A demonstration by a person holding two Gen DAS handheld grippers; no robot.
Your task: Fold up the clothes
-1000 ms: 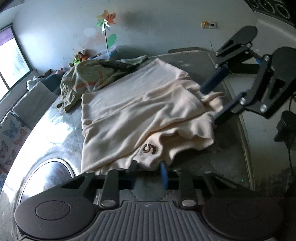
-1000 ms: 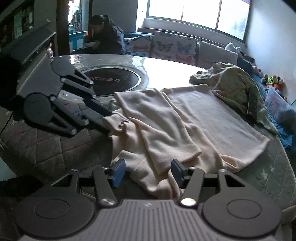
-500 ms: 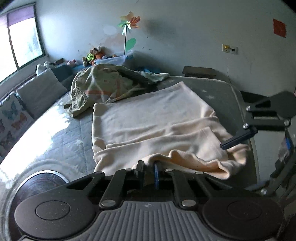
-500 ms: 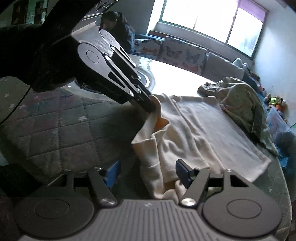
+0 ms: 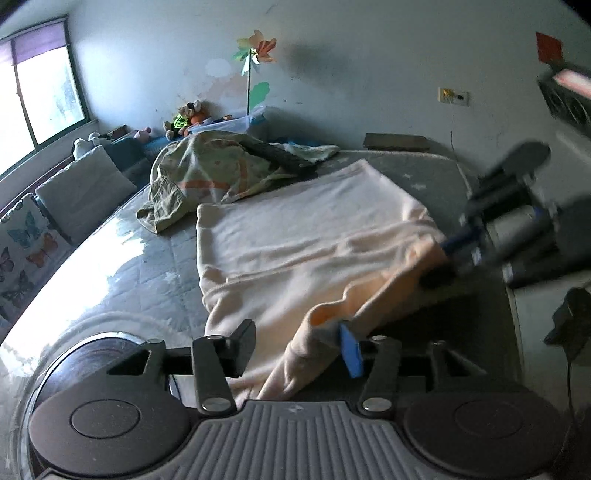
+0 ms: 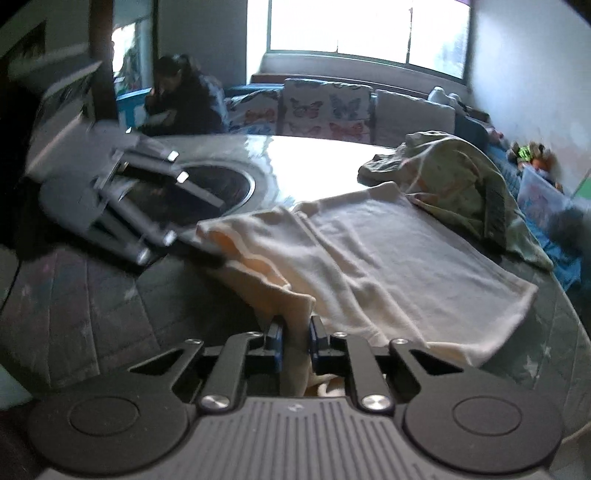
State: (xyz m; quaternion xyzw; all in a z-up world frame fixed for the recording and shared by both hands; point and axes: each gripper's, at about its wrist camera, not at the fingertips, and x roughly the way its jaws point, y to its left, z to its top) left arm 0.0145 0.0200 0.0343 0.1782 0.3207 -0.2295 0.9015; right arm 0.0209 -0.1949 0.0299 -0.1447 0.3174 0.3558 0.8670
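Lying mostly flat toward the table's (image 5: 155, 266) near edge, the soft, limp cream garment (image 5: 295, 240) is best taken by its hem, where the right hand-held gripper (image 6: 295, 341) is closing on a fold while the left hand-held gripper (image 5: 299, 341) is opening, cloth draped loosely between.

— What is standing far ahead of the left tongs (image 5: 295, 341)?
— A paper pinwheel (image 5: 255, 48) is rising against the wall, and stuffed toys (image 5: 188, 114) are sitting just left of its foot. A wall socket (image 5: 453, 96) is showing farther right.
— And beyond the right tongs (image 6: 295, 339)?
— A person in dark clothes (image 6: 181, 99) is sitting far ahead on the left. Butterfly cushions (image 6: 325, 110) are leaning under a bright window (image 6: 365, 29) straight ahead. A dark round inset (image 6: 207, 188) is lying ahead-left in the tabletop.
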